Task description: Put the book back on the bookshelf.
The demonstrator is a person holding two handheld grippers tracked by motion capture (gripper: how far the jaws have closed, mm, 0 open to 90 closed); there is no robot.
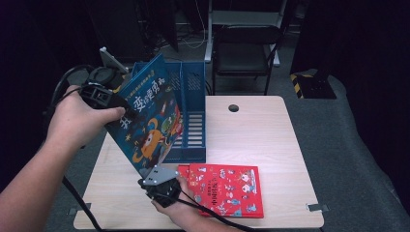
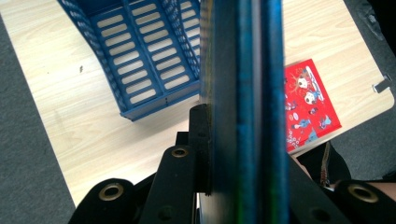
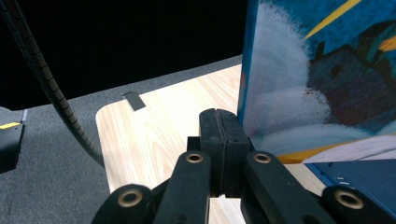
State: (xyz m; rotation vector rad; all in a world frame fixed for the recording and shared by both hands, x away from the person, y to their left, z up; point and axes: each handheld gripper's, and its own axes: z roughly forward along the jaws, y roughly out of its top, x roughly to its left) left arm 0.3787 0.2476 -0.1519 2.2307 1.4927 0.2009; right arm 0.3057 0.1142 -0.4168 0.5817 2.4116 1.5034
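Observation:
A blue picture book [image 1: 147,116] is held up, tilted, over the front of a blue file rack [image 1: 193,125]. My left gripper [image 1: 116,102] is shut on its upper left edge. In the left gripper view the book's edge [image 2: 247,70] sits between the jaws of the left gripper [image 2: 243,121], above the rack [image 2: 144,56]. My right gripper [image 1: 147,175] is by the book's lower corner. In the right gripper view the right gripper [image 3: 223,116] is shut on nothing, close beside the book's cover [image 3: 317,84]; I cannot tell if they touch.
A red picture book [image 1: 227,188] lies flat near the front edge of the wooden table [image 1: 251,135], also seen as the red book [image 2: 306,102] past the blue one. A black chair [image 1: 246,43] stands behind the table. A cable hole [image 1: 233,108] sits at the back.

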